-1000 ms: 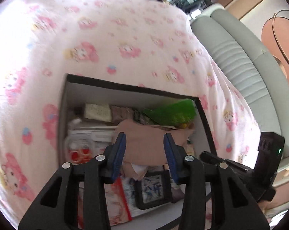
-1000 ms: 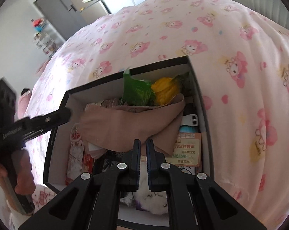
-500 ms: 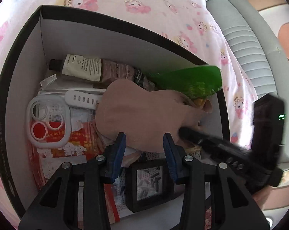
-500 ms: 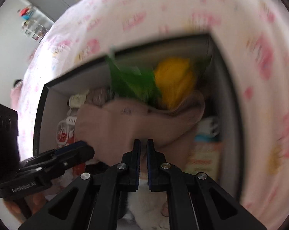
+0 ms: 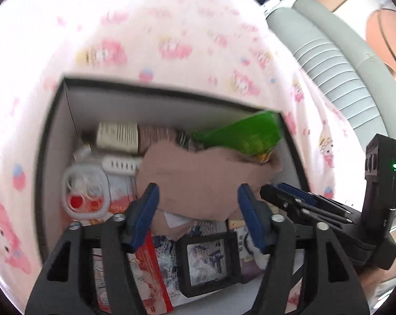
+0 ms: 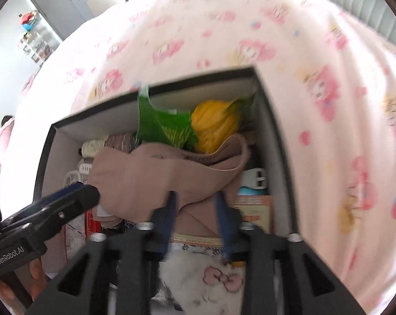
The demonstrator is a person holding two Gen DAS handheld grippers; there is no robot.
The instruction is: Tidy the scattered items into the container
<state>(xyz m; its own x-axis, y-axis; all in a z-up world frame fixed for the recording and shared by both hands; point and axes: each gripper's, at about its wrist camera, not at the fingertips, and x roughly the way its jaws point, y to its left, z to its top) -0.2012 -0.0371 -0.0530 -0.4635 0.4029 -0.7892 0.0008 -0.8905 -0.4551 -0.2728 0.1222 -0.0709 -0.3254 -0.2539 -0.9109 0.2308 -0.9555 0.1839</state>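
A black-rimmed box (image 5: 66,110) (image 6: 276,136) stands on the bed, full of items. A tan cloth (image 5: 198,173) (image 6: 150,178) lies draped on top of them. Beside it are a green packet (image 5: 245,134) (image 6: 163,123), a yellow ball-like thing (image 6: 213,126), a cream tube (image 5: 119,136) and a white phone case (image 5: 85,191). My left gripper (image 5: 199,207) hangs over the cloth's near edge, its jaws opening wide and not pressing on it. My right gripper (image 6: 196,210) is opening too, with a fold of the cloth loose between its fingers.
The pink cartoon-print bedsheet (image 5: 171,39) surrounds the box. A grey padded headboard (image 5: 342,78) runs along the right. A black-framed picture (image 5: 208,260), a white plush with a pink bow (image 6: 198,270) and an orange card (image 6: 253,210) fill the box's near end.
The right jaws were shut and now stand apart. The left jaws have widened. Both cameras dipped toward the box and drew back again. The tan cloth stays in the box.
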